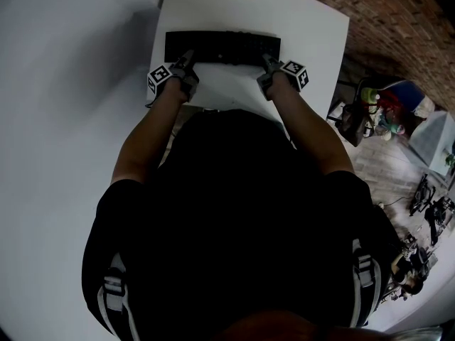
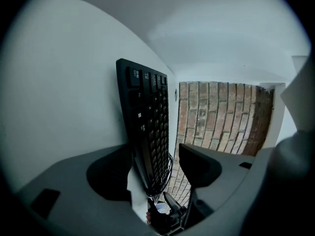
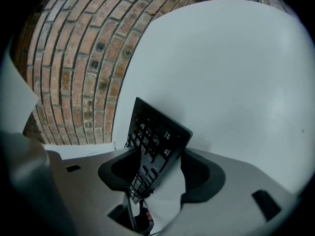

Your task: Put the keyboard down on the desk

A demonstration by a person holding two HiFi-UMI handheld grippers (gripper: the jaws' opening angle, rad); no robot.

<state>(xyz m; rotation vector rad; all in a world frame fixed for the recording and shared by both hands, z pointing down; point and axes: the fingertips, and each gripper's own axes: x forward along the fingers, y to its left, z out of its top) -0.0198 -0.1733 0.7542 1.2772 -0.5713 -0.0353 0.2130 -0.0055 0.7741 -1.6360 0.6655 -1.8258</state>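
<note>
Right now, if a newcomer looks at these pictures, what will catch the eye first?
A black keyboard lies across the far part of a white desk, very dark against it. The left gripper and the right gripper sit at its two ends, each with jaws apart around the near edge. A red brick wall stands beyond the desk, at the head view's upper right.

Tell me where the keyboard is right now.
Head view, top centre: the keyboard lies on the white desk, its ends between the jaws of the left gripper and the right gripper.
</note>
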